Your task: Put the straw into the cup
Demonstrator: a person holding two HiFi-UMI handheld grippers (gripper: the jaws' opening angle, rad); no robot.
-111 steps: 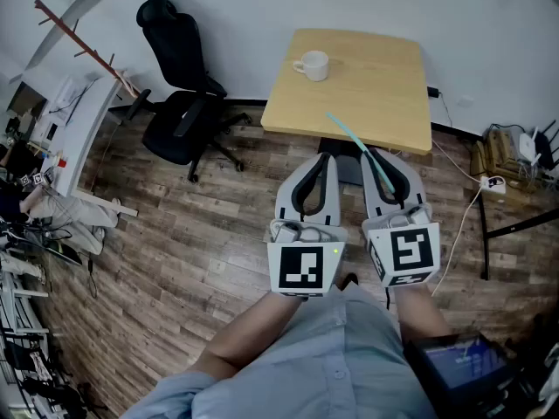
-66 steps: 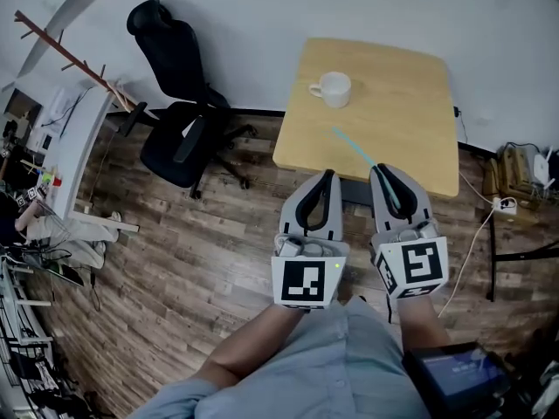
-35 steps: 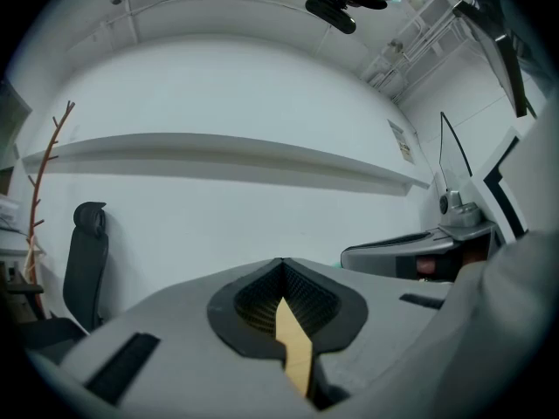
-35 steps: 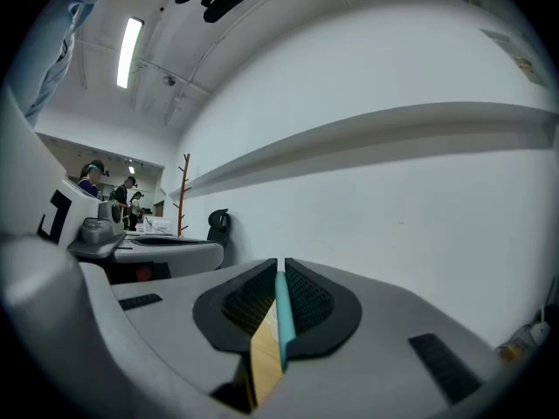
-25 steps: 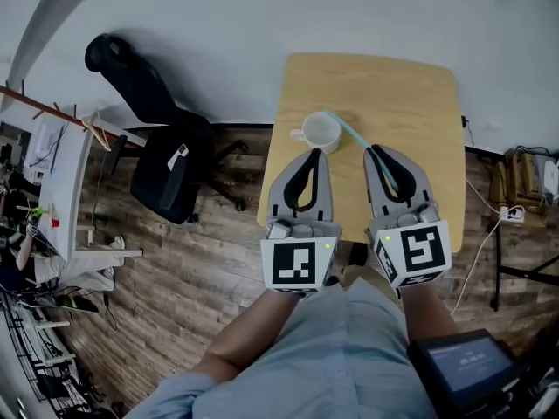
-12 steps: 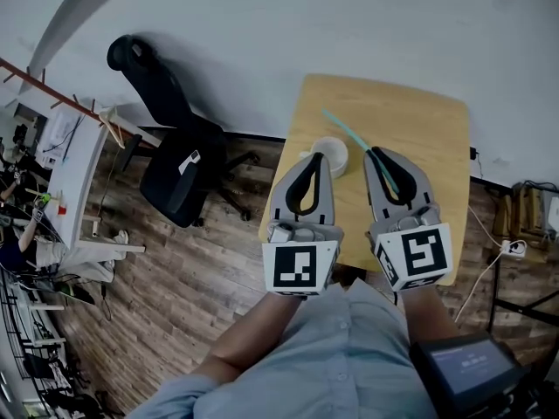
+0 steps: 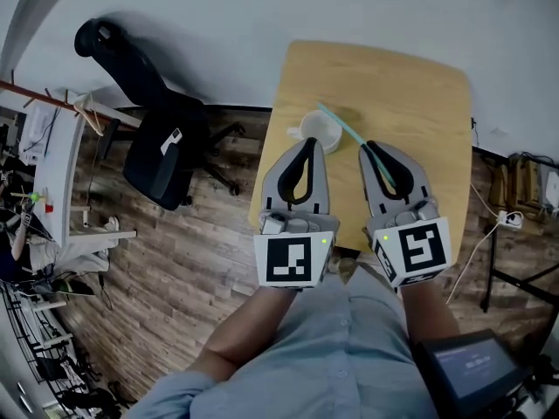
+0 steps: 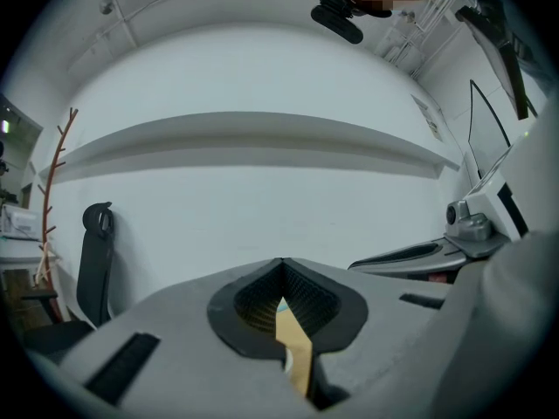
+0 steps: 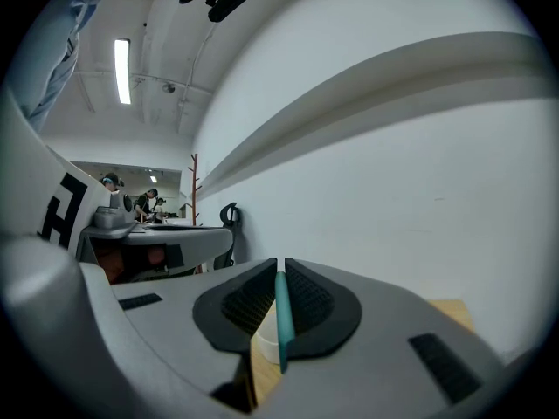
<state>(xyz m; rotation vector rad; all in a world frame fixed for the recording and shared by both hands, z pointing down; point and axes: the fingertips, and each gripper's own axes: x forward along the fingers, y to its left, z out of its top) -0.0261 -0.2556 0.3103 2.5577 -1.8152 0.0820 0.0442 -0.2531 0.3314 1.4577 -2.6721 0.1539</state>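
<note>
**A:** What is changing?

**B:** The person is arriving at the pale square wooden table [image 7: 410,94]. Both grippers are now reaching over its near edge, where seconds ago they were hanging above the floor.

**A:** And the grippers?

**B:** The left gripper [image 7: 306,143] is pinched together on nothing. The right gripper [image 7: 376,150] is clamping the thin teal plastic straw [image 7: 345,129].

**A:** The container?

**B:** The white ceramic cup [image 7: 316,132] is sitting by the table's left edge and looking empty. The straw's free end is slanting past its rim and isn't going in yet.

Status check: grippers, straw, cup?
Left gripper shut, empty. Right gripper shut on straw. Straw tip by cup rim, looks not in yet. Nothing blocking cup.
</note>
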